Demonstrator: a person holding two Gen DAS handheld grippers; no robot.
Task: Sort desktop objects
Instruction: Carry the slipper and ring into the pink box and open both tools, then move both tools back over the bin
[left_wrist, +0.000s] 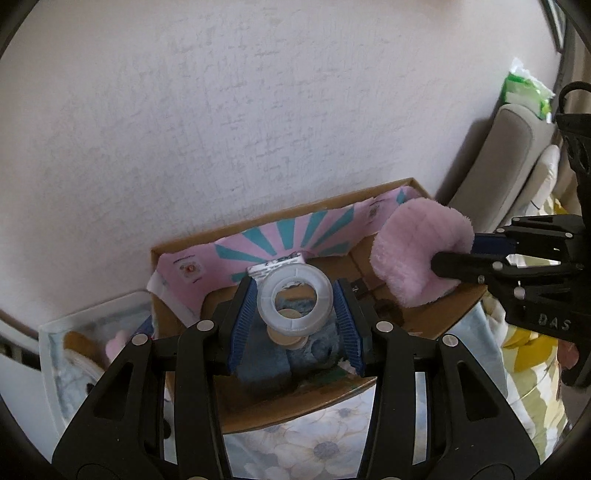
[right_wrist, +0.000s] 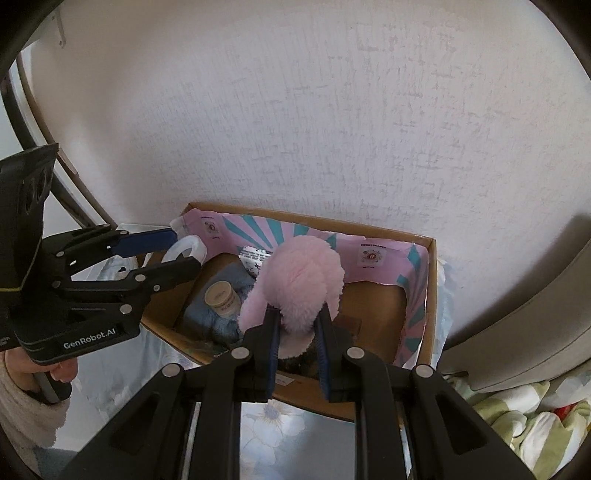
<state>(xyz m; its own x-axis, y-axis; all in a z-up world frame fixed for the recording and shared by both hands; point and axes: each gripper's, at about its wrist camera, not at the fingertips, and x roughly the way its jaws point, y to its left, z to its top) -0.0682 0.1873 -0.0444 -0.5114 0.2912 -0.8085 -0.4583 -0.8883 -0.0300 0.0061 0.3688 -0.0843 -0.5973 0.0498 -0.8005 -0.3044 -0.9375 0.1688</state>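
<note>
My left gripper (left_wrist: 295, 295) is shut on a clear tape roll (left_wrist: 295, 301) and holds it over the left part of an open cardboard box (left_wrist: 461, 306). My right gripper (right_wrist: 297, 321) is shut on a pink fluffy cloth (right_wrist: 299, 284) and holds it over the same box (right_wrist: 430, 295). In the left wrist view the pink cloth (left_wrist: 417, 251) hangs over the box's right side, with the right gripper (left_wrist: 447, 264) beside it. In the right wrist view the left gripper (right_wrist: 181, 254) and its tape roll (right_wrist: 184, 249) sit at the box's left edge.
Inside the box lie a blue fluffy cloth (right_wrist: 218, 314), a small beige jar (right_wrist: 221, 297) and a foil packet (right_wrist: 255, 260). A clear bin (left_wrist: 74, 339) stands left of the box. The wall is close behind. A grey cushion (right_wrist: 535, 332) is at the right.
</note>
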